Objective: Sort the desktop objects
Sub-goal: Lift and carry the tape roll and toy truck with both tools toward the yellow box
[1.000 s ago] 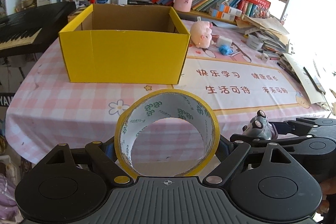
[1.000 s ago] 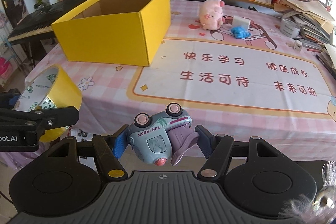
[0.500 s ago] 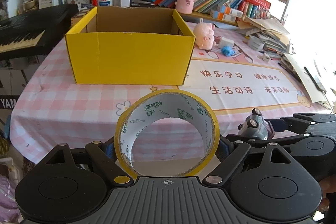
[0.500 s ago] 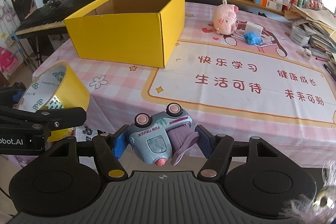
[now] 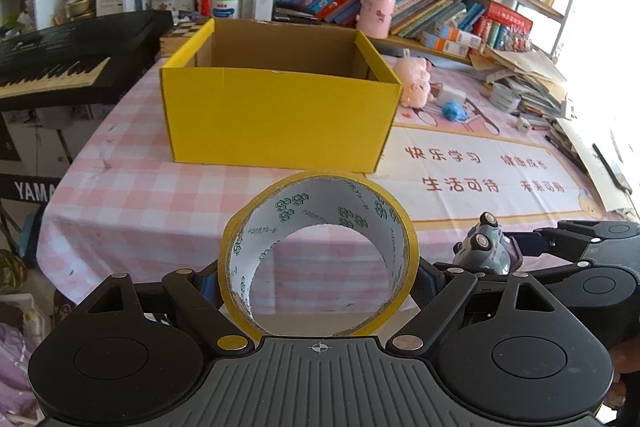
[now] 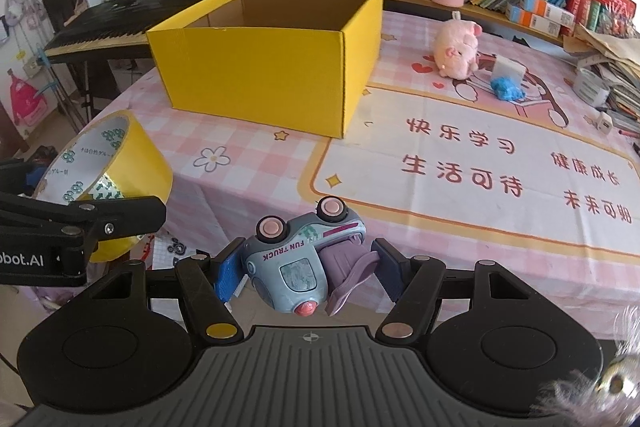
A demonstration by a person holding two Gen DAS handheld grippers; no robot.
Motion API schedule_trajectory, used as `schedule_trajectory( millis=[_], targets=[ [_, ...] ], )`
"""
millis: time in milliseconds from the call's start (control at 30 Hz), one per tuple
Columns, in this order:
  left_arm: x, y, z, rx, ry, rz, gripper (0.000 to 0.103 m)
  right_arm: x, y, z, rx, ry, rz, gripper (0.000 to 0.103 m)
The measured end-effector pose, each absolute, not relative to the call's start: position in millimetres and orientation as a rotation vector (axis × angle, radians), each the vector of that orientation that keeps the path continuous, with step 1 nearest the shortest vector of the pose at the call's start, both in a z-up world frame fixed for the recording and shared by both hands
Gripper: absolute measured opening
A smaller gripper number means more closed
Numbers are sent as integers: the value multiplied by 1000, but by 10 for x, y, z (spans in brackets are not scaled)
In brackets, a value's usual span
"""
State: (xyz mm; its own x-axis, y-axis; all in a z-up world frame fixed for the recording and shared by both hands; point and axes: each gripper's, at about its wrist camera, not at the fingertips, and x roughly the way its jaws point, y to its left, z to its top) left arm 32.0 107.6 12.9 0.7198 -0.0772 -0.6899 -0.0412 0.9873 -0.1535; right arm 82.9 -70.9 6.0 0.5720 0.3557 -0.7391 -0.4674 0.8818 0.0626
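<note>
Left claw [image 5: 319, 279] pinches a big roll of yellow tape [image 5: 319, 255] by its sides, and the roll stands on edge so you can look through its hole. Right claw [image 6: 306, 269] pinches a small blue toy truck [image 6: 298, 259] that is flipped over, with its pink wheels pointing up. Both claws hang just past the near edge of the surface [image 6: 248, 151] with the pink checked cloth. On it sits a big yellow box [image 6: 256, 79] with its top open. Near the box's right side sits a pink plush pig [image 6: 456, 53], and just beside the pig lies a small blue lump [image 6: 507, 89].
</note>
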Motion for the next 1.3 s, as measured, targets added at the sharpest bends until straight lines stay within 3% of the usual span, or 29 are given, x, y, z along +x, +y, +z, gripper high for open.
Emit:
schedule_trajectory(
  millis=[933, 1300],
  targets=[
    [577, 1360, 290, -177, 710, 67, 87, 1164, -448, 159, -174, 826, 582, 64],
    [1098, 1478, 749, -167, 578, 83, 87, 1671, -337, 663, -160, 686, 676, 64]
  ],
)
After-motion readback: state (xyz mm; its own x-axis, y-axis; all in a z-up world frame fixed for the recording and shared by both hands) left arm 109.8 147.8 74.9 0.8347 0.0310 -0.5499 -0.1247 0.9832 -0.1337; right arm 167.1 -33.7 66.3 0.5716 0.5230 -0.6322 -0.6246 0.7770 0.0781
